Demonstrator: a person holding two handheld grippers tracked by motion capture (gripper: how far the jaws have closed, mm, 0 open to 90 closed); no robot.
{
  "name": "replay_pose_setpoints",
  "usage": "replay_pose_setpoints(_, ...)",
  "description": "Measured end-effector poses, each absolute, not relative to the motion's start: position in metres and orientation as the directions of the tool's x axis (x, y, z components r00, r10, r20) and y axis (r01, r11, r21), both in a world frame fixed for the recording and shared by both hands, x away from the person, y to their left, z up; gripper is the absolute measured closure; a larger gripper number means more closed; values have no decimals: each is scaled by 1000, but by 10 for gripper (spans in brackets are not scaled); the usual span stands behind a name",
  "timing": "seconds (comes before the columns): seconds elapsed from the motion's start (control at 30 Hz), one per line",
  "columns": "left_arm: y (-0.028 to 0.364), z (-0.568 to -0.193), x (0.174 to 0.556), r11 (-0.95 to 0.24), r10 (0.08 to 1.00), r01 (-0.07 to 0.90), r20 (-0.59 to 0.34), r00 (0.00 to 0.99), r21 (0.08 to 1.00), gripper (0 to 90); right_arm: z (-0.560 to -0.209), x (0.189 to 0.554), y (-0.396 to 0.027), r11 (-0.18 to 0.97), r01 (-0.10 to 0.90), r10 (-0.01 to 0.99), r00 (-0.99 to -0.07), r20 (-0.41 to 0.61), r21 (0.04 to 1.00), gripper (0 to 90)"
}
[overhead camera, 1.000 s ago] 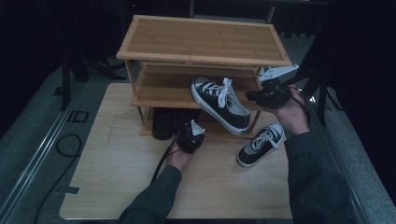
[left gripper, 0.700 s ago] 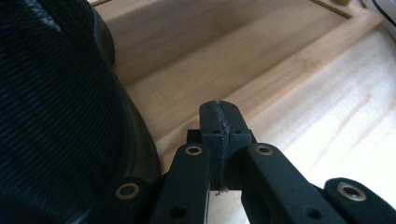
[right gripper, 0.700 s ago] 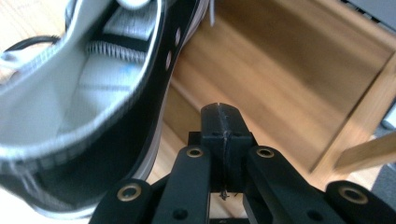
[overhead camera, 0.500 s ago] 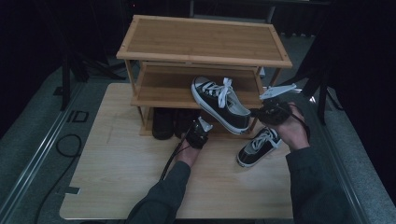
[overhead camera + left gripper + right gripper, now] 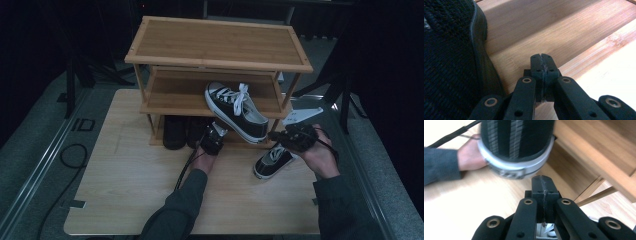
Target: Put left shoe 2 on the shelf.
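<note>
A black-and-white sneaker (image 5: 236, 111) lies on the middle shelf of a wooden shoe rack (image 5: 220, 47), its heel end jutting over the front edge. Its ribbed sole (image 5: 516, 142) hangs just above my right gripper (image 5: 541, 179), which is shut with nothing between the jaws. The right gripper (image 5: 275, 135) sits right of that heel, above a second sneaker (image 5: 272, 161) lying on the board. My left gripper (image 5: 215, 132) is below the jutting sneaker at the rack's bottom tier. The left gripper (image 5: 541, 57) is shut and empty, just right of a dark shoe (image 5: 451, 62).
A pair of dark shoes (image 5: 182, 132) stands under the rack on its lowest tier. The rack stands on a pale wooden board (image 5: 125, 190) with bare surface at the front and left. A rack leg (image 5: 589, 192) is close to the right gripper. The left hand (image 5: 470, 152) is beyond the sole.
The right hand has come down from beside the middle shelf to just above the sneaker on the board. The left hand has moved a little forward and right, toward the rack.
</note>
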State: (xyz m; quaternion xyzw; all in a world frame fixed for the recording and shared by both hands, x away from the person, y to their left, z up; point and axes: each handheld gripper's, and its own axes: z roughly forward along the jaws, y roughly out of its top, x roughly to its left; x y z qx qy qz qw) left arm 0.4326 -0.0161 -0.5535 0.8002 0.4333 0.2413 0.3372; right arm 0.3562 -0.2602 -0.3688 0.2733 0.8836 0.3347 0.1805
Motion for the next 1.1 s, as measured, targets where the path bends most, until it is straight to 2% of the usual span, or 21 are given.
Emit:
replay_pose_setpoints(0.13, -20, -555, 433, -397, 861, 524, 108, 497, 754, 889, -367, 344, -258, 638, 340, 575, -807, -133, 691, 900)
replay_pose_setpoints(0.3, -19, -556, 436, -370, 869, 546, 73, 489, 752, 890, -362, 333, -250, 654, 303, 541, -828, -148, 693, 900)
replay_pose_setpoints(0.67, -21, -557, 437, -376, 869, 547, 79, 488, 748, 895, -360, 333, -245, 651, 295, 509, -853, -114, 699, 900)
replay_pose_setpoints(1.1, -21, -557, 437, -374, 871, 545, 82, 485, 750, 896, -356, 335, -203, 666, 213, 398, -912, -100, 715, 900)
